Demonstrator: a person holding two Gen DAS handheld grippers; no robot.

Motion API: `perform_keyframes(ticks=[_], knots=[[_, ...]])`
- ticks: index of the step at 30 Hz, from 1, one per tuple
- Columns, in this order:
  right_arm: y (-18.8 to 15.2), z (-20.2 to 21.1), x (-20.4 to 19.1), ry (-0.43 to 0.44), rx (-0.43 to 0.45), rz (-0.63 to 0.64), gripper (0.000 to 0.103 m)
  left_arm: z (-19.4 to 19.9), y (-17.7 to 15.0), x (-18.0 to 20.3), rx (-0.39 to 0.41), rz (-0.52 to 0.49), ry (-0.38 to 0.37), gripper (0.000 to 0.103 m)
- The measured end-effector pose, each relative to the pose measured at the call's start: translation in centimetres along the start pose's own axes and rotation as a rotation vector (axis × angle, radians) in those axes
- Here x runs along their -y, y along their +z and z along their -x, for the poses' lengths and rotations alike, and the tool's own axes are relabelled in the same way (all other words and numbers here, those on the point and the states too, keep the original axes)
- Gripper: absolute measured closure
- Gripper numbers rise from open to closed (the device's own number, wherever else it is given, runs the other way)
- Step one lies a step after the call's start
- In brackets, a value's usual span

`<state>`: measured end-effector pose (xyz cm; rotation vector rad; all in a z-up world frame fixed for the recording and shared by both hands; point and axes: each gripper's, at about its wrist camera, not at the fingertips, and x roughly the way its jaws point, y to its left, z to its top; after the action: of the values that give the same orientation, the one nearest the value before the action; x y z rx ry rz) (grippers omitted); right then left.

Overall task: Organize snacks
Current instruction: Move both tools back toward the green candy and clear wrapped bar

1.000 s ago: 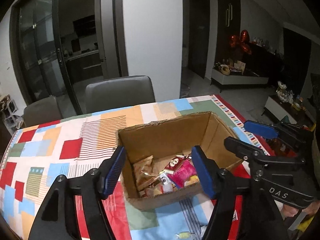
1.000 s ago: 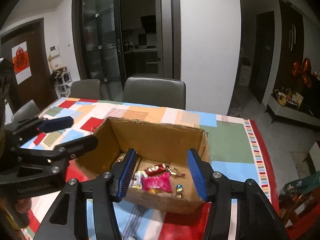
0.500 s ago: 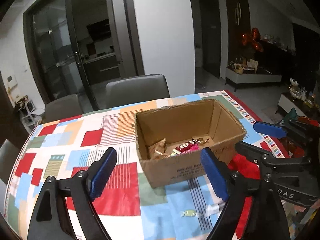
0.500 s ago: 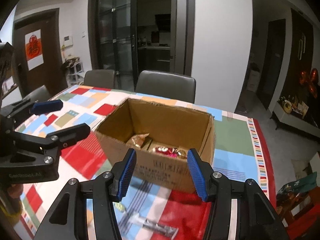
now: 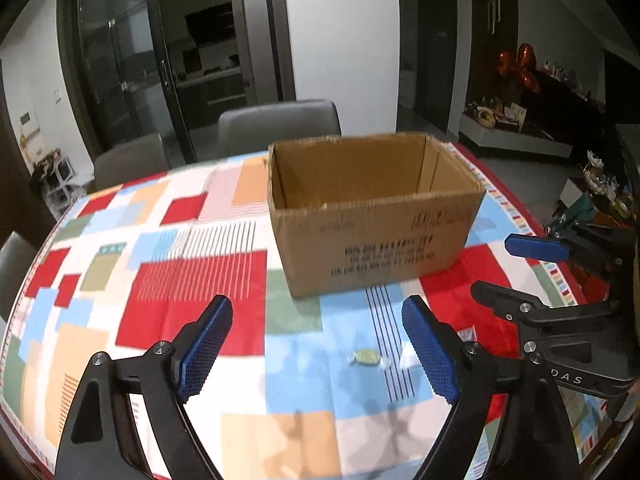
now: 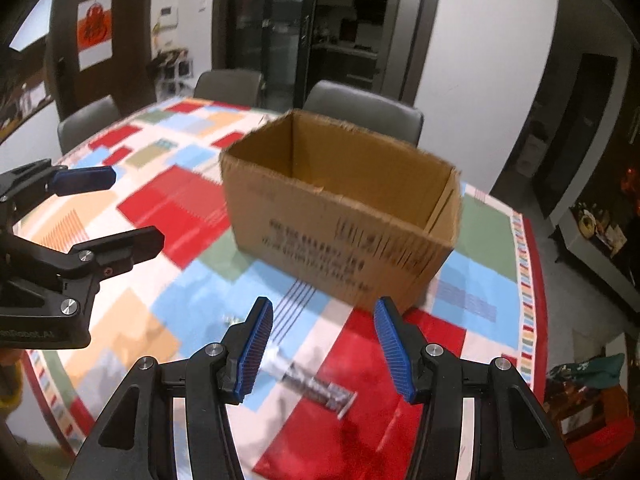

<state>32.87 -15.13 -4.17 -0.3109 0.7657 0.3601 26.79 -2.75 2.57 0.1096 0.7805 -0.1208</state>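
Note:
An open cardboard box (image 5: 372,216) (image 6: 340,216) stands on the patchwork tablecloth (image 5: 192,280); its contents are hidden from this low angle. A small green wrapped candy (image 5: 366,357) lies on the cloth in front of the box. A silver snack wrapper (image 6: 316,390) lies between the right gripper's fingers, below them. My left gripper (image 5: 318,346) is open and empty, well short of the box. My right gripper (image 6: 326,350) is open and empty. Each gripper shows in the other's view: the right one (image 5: 520,268) and the left one (image 6: 100,208).
Grey chairs (image 5: 278,126) (image 6: 360,110) stand behind the table. The table's right edge (image 6: 536,280) has a striped border. A low cabinet with clutter (image 5: 516,136) is at the far right. Glass doors (image 5: 132,76) are behind.
Both grippers have pulled back and dropped from above the box to low in front of it. The snacks inside are now out of sight; the candy and wrapper on the cloth came into view.

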Motion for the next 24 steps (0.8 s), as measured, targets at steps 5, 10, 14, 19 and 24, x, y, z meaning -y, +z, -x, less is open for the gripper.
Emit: perform_keyframes(ticks=[5, 10, 14, 19, 24], knots=[[-1.6, -1.1, -0.7, 0.019, -0.050, 0.038, 0.049, -0.8, -2.1, 0.4, -0.035, 0.003, 0.017, 0.016], [-3.1, -2.6, -1.2, 0.046, -0.101, 0.058, 0.049, -2.2, -4.1, 0.6, -0.085, 0.009, 0.021, 0.016], [-4.1, -4.2, -1.5, 0.080, -0.162, 0.077, 0.049, -3.5, -5.3, 0.9, -0.127, 0.018, 0.012, 0.016], [-5.1, -6.1, -1.9, 0.104, -0.236, 0.130, 0.049, -4.9, -6.6, 1.4, -0.167, 0.006, 0.003, 0.016], [-5.7, -7.9, -2.1, 0.136, -0.295, 0.194, 0.049, -6.0, -7.2, 1.8, -0.195, -0.004, -0.006, 0.016]])
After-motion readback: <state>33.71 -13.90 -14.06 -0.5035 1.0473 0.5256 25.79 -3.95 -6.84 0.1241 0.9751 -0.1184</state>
